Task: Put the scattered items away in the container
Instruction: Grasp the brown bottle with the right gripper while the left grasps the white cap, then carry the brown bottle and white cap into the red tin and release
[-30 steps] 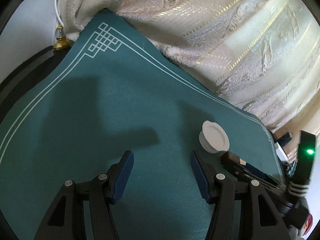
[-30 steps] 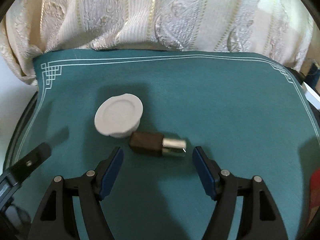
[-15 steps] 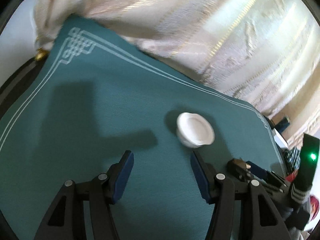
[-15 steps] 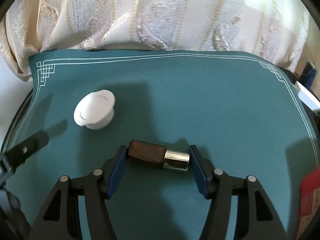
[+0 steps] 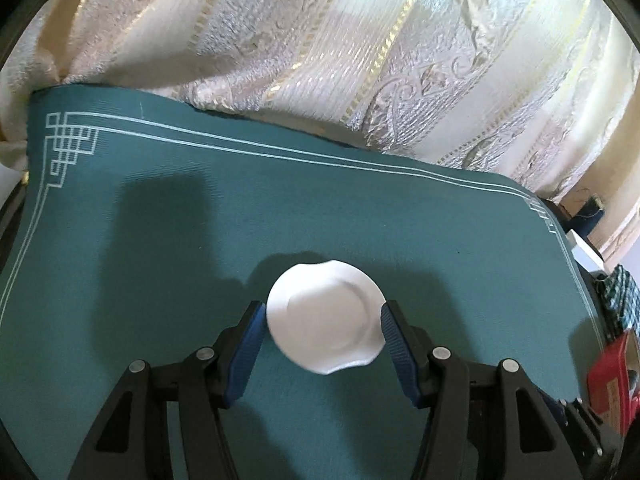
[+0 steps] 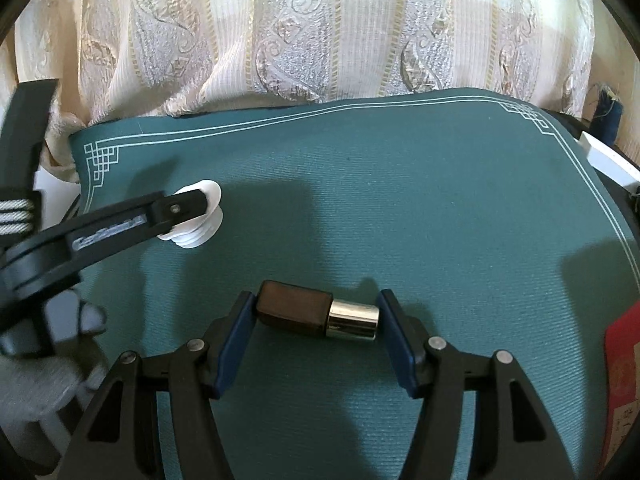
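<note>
A white round lid (image 5: 326, 320) lies on the green mat (image 5: 160, 240). My left gripper (image 5: 322, 308) is open, its blue pads flanking the lid on both sides, close to its rim. In the right wrist view the same lid (image 6: 208, 216) is partly hidden behind one of the left gripper's fingers (image 6: 180, 208). A small brown bottle with a silver cap (image 6: 296, 312) lies sideways near the mat's front. My right gripper (image 6: 316, 300) is shut on it end to end, one pad on the brown base and one on the cap.
A patterned cream curtain (image 6: 320, 32) hangs along the mat's far edge. A red box (image 6: 622, 360) sits off the mat at the right, also in the left wrist view (image 5: 610, 376). A white object (image 6: 608, 160) and dark clutter lie past the right edge.
My left gripper swung right until the white lid came between its fingers. My right gripper moved onto the bottle and closed on its two ends.
</note>
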